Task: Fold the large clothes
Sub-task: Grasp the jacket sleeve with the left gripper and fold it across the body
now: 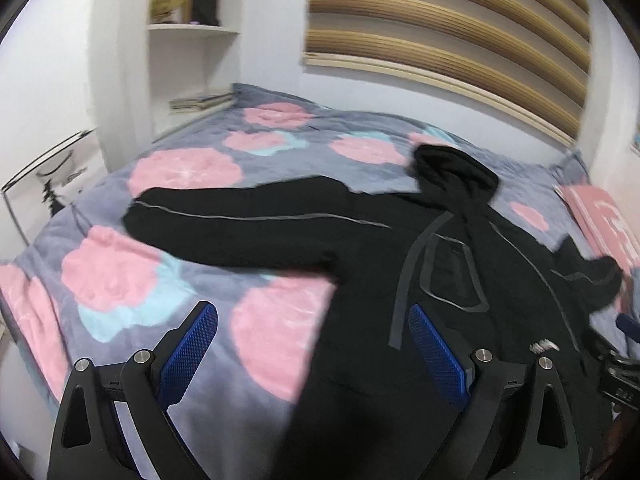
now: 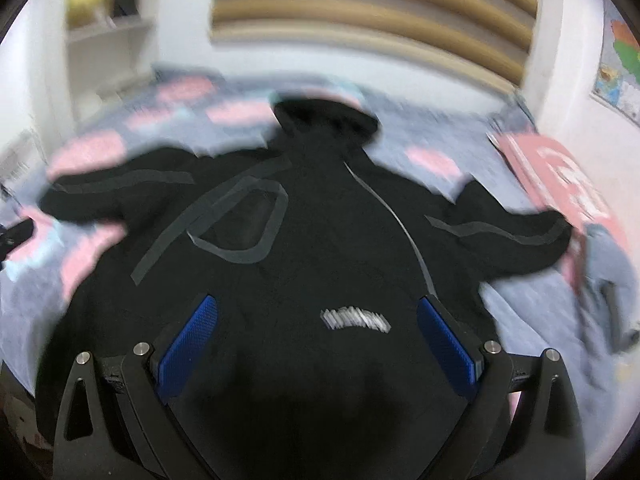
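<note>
Two tongs hover over the bed: the left tongs (image 1: 313, 344) gape wide and empty at the hoodie's left hem edge; the right tongs (image 2: 318, 338) gape wide and empty above its chest. One black hoodie (image 1: 400, 248) lies flat, sleeves spread, on the flowered blanket (image 1: 140, 272), with bare blanket leftward.

One black hoodie (image 2: 320, 240) with two sleeves lies on one bed (image 1: 280, 340). One pink book (image 1: 604, 220) sits at the bed's right edge. Two claws show, left claw (image 1: 312, 356) and right claw (image 2: 318, 352).
</note>
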The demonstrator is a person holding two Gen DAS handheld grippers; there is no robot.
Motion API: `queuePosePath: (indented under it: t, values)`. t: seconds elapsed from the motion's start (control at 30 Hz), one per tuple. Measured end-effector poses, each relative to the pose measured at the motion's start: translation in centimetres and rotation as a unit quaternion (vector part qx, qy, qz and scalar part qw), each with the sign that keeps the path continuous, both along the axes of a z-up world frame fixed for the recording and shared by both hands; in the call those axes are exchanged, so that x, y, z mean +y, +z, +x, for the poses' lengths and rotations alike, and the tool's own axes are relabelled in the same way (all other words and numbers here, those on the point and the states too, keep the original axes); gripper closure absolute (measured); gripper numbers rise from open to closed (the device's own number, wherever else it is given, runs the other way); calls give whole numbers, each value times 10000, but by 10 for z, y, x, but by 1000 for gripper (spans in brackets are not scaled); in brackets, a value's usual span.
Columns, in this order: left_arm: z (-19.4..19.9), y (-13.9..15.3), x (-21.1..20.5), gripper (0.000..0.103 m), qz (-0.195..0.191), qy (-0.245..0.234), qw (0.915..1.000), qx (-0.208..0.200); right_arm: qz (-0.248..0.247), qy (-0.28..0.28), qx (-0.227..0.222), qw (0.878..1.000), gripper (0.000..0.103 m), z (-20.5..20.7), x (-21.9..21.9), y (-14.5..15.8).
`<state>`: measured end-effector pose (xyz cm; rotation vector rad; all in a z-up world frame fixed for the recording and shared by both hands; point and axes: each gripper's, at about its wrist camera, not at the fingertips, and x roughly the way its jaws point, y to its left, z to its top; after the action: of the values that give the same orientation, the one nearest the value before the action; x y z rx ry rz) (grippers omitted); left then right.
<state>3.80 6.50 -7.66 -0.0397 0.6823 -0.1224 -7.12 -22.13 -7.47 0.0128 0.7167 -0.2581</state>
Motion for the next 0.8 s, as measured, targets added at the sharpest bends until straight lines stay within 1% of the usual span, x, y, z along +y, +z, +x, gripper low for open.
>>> queuePosePath:
  t: [0.03, 0.07, 0.13, 0.2, 0.23, 0.3, 0.33, 0.4, 0.47, 0.57, 0.63, 0.73, 0.8]
  values:
    - [10, -5, 14, 6, -21, 162, 9999, 52, 17, 53, -204, 9998, 2, 4, -1, -11]
    - [17, -8, 24, 6, -79, 218, 9997, 74, 66, 41, -218, 9997, 2, 10, -3, -20]
    - [33, -12, 49, 6, -198, 343, 9992, -8, 270, 44, -188, 9994, 2, 22, -8, -37]
    - [50, -12, 73, 6, -173, 500, 9985, -173, 476, 50, -89, 9988, 2, 34, -13, -49]
    - [59, -12, 85, 6, -223, 566, 9979, -229, 530, 47, -33, 9986, 2, 40, -17, -55]
    - [86, -14, 122, 6, -522, 790, 9953, -183, 559, 28, 46, 9984, 2, 51, -24, -70]
    - [105, -17, 148, 6, -834, 864, 9926, -161, 583, 28, 73, 9983, 2, 53, -26, -77]
    - [134, -25, 183, 6, -1236, 955, 9877, -118, 794, 60, 120, 9968, 2, 59, -34, -95]
    - [164, -39, 213, 6, -1418, 1098, 9838, 58, 1125, 39, 224, 9934, 2, 59, -44, -114]
    - [210, -68, 243, 6, -1345, 1382, 9800, 497, 1402, -12, 318, 9896, 2, 62, -52, -131]
    - [233, -86, 254, 6, -1346, 1600, 9752, 725, 1358, 12, 352, 9901, 1, 64, -51, -137]
    - [261, -112, 271, 6, -1671, 1905, 9626, 958, 1186, 74, 378, 9922, 0, 67, -46, -140]
    - [273, -122, 277, 6, -1802, 1936, 9594, 976, 1105, 110, 423, 9929, 0, 69, -42, -143]
